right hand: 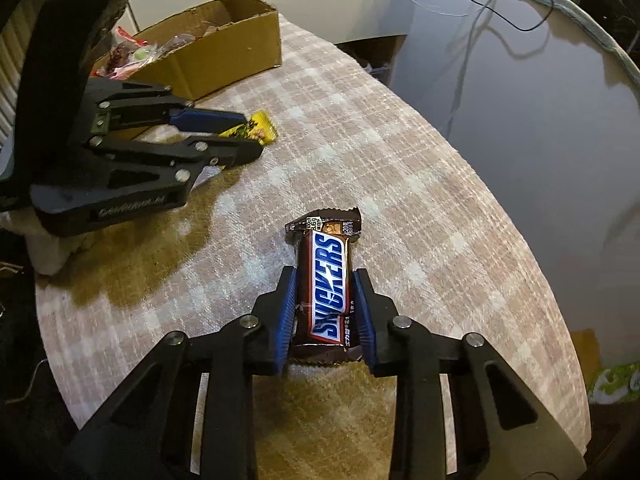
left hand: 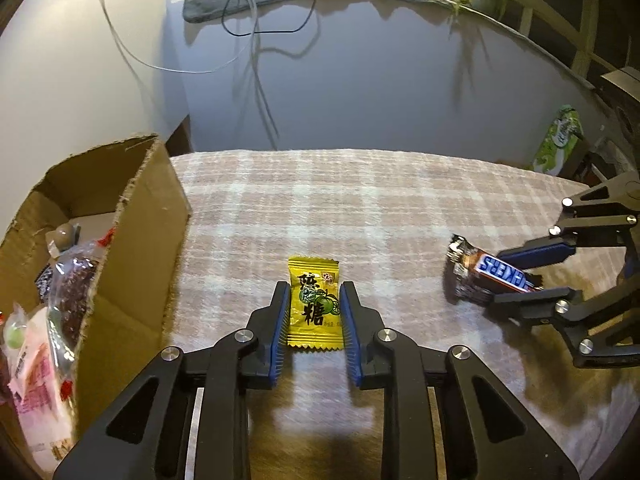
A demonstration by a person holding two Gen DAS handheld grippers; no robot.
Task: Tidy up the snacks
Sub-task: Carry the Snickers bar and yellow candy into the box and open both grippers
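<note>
Blue-padded fingers of the left gripper (left hand: 315,292) sit either side of a yellow candy packet (left hand: 315,307) lying flat on the checked tablecloth (left hand: 360,200), pads pressed against its edges, so it looks clamped on the packet. Off to that gripper's left stands an open cardboard box (left hand: 132,240) with bagged snacks (left hand: 68,280) inside. To its right, the right gripper (right hand: 324,280) is closed on a Snickers bar (right hand: 327,288), which lies lengthwise between the pads, its crimped end pointing away from the tongs.
</note>
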